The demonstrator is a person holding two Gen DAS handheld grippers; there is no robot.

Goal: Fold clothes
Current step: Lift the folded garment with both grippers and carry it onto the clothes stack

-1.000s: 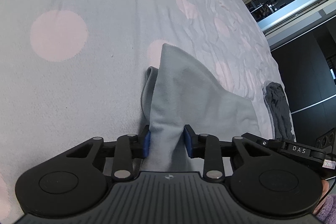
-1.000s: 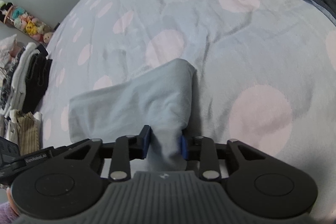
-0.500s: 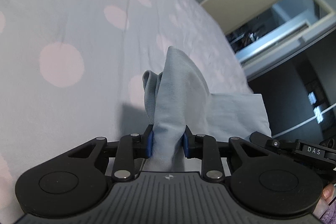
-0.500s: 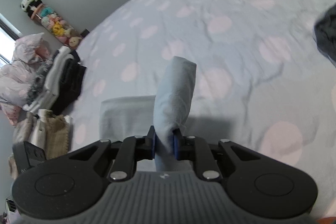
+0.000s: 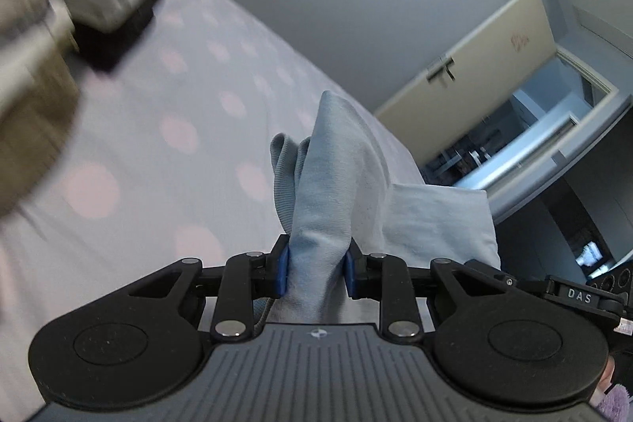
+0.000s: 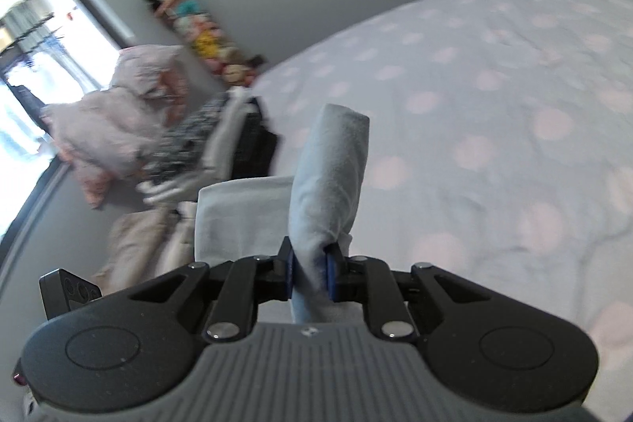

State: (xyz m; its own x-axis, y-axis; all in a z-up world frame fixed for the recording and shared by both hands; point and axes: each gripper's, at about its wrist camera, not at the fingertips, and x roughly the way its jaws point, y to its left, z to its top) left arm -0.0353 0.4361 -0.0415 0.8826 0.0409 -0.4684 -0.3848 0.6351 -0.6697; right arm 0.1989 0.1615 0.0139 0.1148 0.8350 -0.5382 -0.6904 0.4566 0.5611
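The bed fills most of what can be seen, spread with a pale lilac-grey cover dotted all over with soft pink circles and lightly creased. Grey walls stand behind it. On one side a cream door stands open onto a brighter room beyond; on the other a tall bright window lets in strong light.

Against the wall beside the window hangs one column of small soft toys, a black-and-white one at the top; how many there are cannot be told through the blur. Below them sits one puffy pink bundle, and at the bed's edge one stack of folded clothes in black, white and a speckled pattern, with a beige folded piece nearer still.

There is one light blue garment, held up clear of the cover between two grippers. The left gripper is clamped on one bunched end, blue pads pressing the cloth from both sides, a ribbed hem showing just beside the fold. The right gripper is pinched tight on the other end, which stands up from it as a rolled tube. Between the two, a flat span of the same cloth hangs across, visible from either side.
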